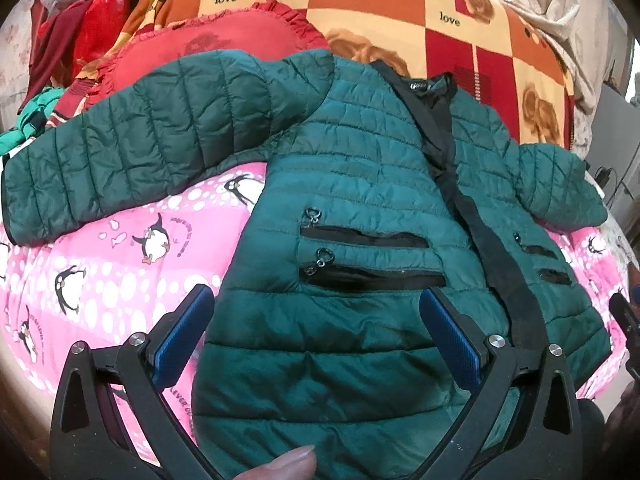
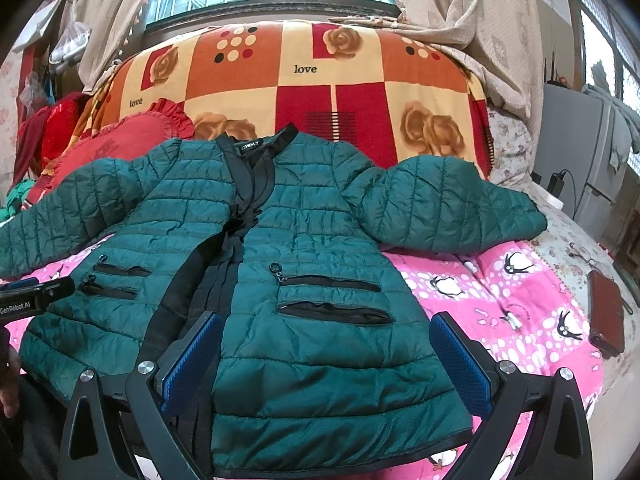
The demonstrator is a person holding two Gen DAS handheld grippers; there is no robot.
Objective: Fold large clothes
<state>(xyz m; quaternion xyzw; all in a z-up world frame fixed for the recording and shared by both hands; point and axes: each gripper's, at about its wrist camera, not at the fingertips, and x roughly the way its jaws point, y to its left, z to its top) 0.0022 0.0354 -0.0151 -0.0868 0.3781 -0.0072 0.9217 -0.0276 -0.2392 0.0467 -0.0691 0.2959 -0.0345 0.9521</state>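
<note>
A dark green quilted jacket (image 1: 352,184) (image 2: 288,240) lies front up on the pink penguin bedspread (image 1: 100,264) (image 2: 500,304), both sleeves spread outward, its black placket open down the middle. My left gripper (image 1: 316,320) hovers open over the jacket's lower left panel, its blue pads (image 1: 448,336) wide apart with nothing between them. My right gripper (image 2: 326,344) hangs open above the lower right panel near the hem. The left gripper's tip (image 2: 36,290) shows at the left edge of the right wrist view. A fingertip (image 1: 288,464) shows at the bottom of the left wrist view.
A folded orange and red checked blanket (image 2: 320,80) is stacked behind the jacket, with a red frilled heart cushion (image 2: 120,140) to its left. A brown wallet (image 2: 608,312) lies at the right of the bed. Curtains and a window stand behind.
</note>
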